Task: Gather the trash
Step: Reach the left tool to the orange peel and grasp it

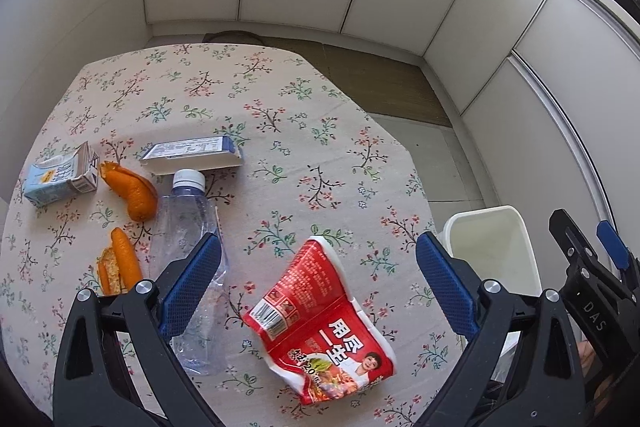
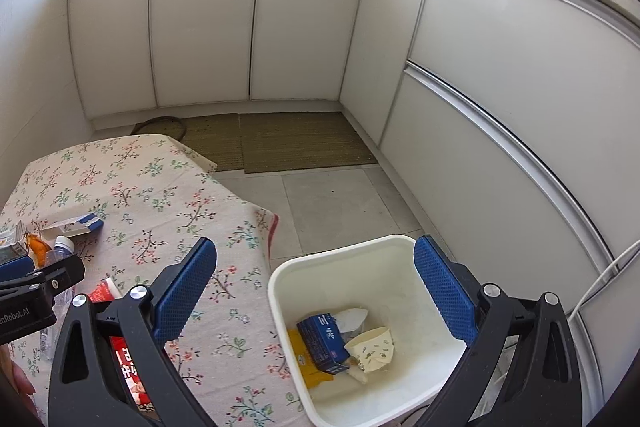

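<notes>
Left claw [image 1: 318, 267]: jaws spread wide, nothing between them, held above the tabletop [image 1: 280, 99] w/ floral cloth. Directly below the gap lies 1 red crumpled snack wrapper [image 1: 320, 323], flat on the cloth, near the tabletop's right edge.

Trash on tabletop, counted from the left wrist view:
- 1 clear plastic bottle [image 1: 188, 227], white cap, lying on its side; the claw's left finger overlaps it in view, contact cannot be told
- 2 pcs orange peel: 1 larger pc [image 1: 134, 191] just left of the bottle neck, 1 smaller pc [image 1: 120, 259] below it
- 1 small light-blue carton [image 1: 60, 179], far left, just beside the larger peel
- 1 flat blue-and-white box [image 1: 192, 155], behind the bottle cap, touching or nearly so

Right claw [image 2: 316, 275]: jaws also wide apart, empty, positioned over the white bin [image 2: 280, 291]. Bin stands on the tiled floor, just beside the tabletop's right edge. Same bin appears at the right of the left wrist view.

Bin contents, right wrist view:
- 1 dark-blue carton [image 2: 322, 341]
- 1 cream paper cup w/ small pattern [image 2: 372, 347], crushed, on its side
- 1 yellow pc [image 2: 306, 367] under the carton
- 1 white scrap [image 2: 352, 319] behind the carton
Qty 4 visible; more underneath cannot be told.

Background: white cabinet doors, 2 woven mats [image 2: 304, 141] on the floor ahead
</notes>
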A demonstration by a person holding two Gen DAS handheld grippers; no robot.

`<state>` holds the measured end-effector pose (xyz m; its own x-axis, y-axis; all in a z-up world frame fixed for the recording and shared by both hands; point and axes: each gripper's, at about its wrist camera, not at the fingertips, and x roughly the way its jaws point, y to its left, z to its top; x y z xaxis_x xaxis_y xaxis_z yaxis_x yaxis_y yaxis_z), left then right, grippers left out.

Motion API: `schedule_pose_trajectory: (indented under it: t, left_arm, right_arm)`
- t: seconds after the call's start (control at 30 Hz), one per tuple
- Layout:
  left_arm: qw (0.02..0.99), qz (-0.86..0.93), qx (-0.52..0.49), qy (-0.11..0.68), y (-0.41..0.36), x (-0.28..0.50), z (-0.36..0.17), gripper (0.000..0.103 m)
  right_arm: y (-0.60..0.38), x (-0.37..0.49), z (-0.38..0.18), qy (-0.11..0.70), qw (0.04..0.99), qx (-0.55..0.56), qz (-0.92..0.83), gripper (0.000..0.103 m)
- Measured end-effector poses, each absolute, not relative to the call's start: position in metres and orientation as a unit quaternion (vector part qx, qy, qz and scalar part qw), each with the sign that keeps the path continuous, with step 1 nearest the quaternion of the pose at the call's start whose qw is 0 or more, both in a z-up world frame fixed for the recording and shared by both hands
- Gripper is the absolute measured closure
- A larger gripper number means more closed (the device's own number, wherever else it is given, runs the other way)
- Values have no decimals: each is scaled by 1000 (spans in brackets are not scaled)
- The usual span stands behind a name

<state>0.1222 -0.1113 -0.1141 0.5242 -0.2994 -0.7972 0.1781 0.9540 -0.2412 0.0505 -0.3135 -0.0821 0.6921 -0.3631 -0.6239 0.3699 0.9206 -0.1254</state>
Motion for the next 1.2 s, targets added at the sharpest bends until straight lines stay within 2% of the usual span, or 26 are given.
schedule_pose_trajectory:
  t: [0.5,0.8,1.2]
  left_arm:
    - [863,-80,-93,491,-45,128,-128,9]
    - [849,3,-127,513,23,140,-150,9]
    - [793,41,-176,582,60,151,-209,27]
  right_arm:
    - [-254,77,-92,352,925,-19,-144,7]
    - [-216,89,-102,361,925,-36,-110,7]
    - [-189,101,-114,379,920,-51,-88,7]
